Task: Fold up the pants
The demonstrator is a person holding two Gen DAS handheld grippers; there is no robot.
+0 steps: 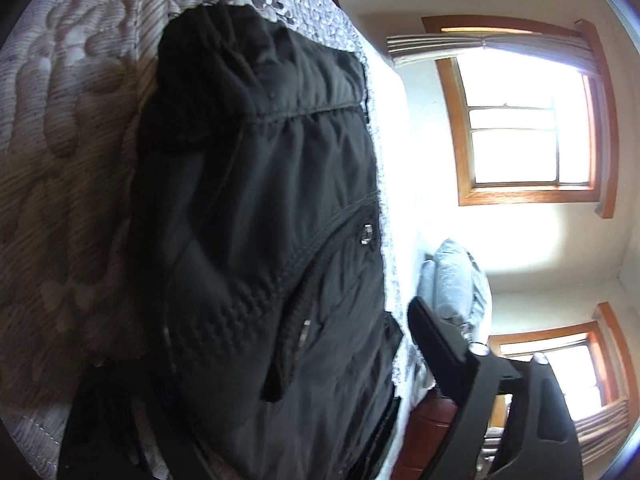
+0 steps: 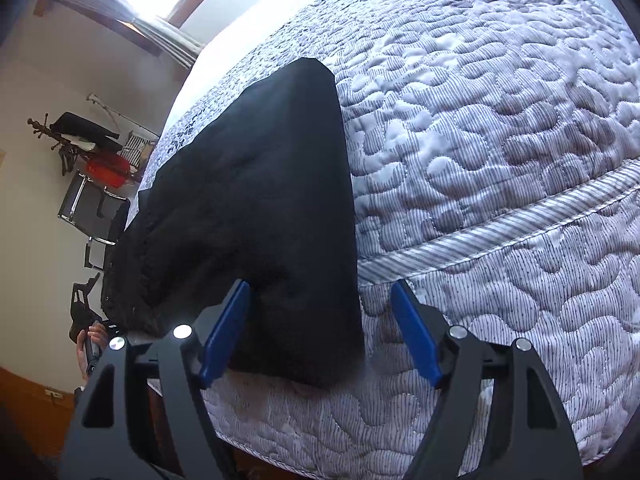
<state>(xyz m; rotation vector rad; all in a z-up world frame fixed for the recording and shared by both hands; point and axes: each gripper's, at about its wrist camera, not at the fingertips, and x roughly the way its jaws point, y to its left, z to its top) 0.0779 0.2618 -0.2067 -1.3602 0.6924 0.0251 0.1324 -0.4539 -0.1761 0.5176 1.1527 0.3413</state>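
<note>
1. The black pants [image 2: 256,216] lie folded on the quilted bedspread [image 2: 500,152], near the bed's edge. In the right wrist view they narrow to a blunt point far from the camera and widen toward it.
2. The right gripper [image 2: 320,336] hangs low over the near end of the pants. Its blue-padded fingers [image 2: 224,336] are spread wide: one lies against the fabric's left side, the other stands over bare quilt just beside the pants. Nothing is pinched between them.
3. In the left wrist view the pants [image 1: 272,208] fill the middle of the frame, showing a stitched seam, a zipper and a small metal snap [image 1: 365,235].
4. Of the left gripper [image 1: 400,408] only one black finger [image 1: 436,344] shows clearly, at the bed's edge; the other is lost against dark cloth, so I cannot tell how its jaws stand.
5. Wood-framed windows [image 1: 528,120] glow bright beyond the bed.
6. No brand, label or readable writing appears on the pants or the bedding.
</note>
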